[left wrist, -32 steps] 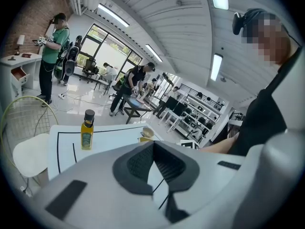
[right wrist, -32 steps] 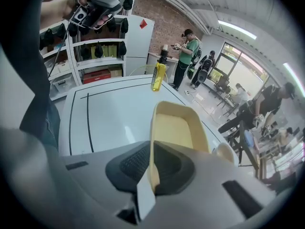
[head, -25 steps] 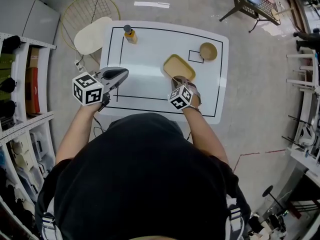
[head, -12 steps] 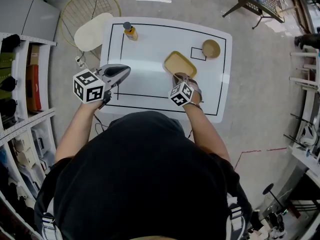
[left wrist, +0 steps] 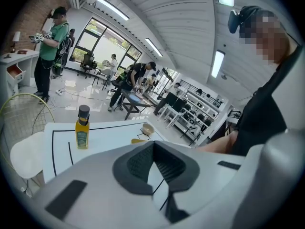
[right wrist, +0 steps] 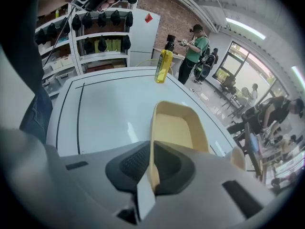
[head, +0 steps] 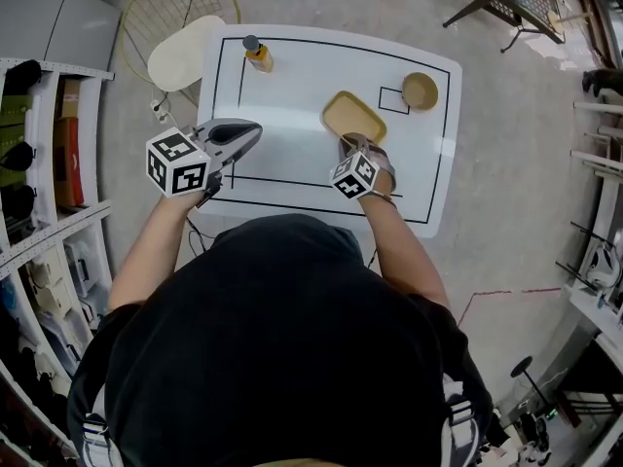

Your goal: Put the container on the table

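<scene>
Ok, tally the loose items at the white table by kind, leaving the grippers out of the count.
Yellow rectangular container, its rim clamped in the right gripper: 1
Tan bowl: 1
Bottle of yellow liquid, dark cap: 1
Total: 3

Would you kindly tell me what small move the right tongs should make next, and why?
Probably ease the right tongs down a touch, so the yellow container sits flat on the white table before any release. They are clamped on its near rim, and I cannot tell whether its base rests on the table yet.
</scene>
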Available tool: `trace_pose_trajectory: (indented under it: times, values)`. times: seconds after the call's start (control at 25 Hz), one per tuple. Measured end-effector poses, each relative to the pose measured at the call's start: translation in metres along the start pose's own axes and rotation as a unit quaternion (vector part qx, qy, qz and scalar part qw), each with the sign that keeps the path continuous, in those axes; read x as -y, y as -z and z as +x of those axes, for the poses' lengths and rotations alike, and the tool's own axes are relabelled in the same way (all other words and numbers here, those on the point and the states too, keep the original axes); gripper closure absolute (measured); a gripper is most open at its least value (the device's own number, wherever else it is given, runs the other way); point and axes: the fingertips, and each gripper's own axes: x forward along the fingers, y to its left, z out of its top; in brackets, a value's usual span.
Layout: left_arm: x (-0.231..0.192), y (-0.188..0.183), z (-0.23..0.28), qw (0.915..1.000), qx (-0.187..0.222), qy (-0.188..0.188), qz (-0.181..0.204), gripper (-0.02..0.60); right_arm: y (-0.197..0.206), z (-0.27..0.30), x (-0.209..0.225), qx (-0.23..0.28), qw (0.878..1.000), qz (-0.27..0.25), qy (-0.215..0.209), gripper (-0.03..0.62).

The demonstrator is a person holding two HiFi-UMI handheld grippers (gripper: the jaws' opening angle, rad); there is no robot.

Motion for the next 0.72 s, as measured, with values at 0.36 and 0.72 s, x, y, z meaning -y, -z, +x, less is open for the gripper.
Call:
trace_pose_trajectory:
  times: [0.36, 0.72]
  values:
    - [-0.004, -0.002, 0.003, 1.0000, -0.003, -0.001, 0.000, 0.574, -0.003, 0.016, -0.003, -0.001, 1.000, -0.020, 0.001, 0.574]
    - [-0.008, 0.001, 0.007, 1.0000, -0.007, -0.001, -0.004, 0.574, -0.007, 0.026, -0.007, -0.003, 0.999, -0.032, -0.005, 0.574]
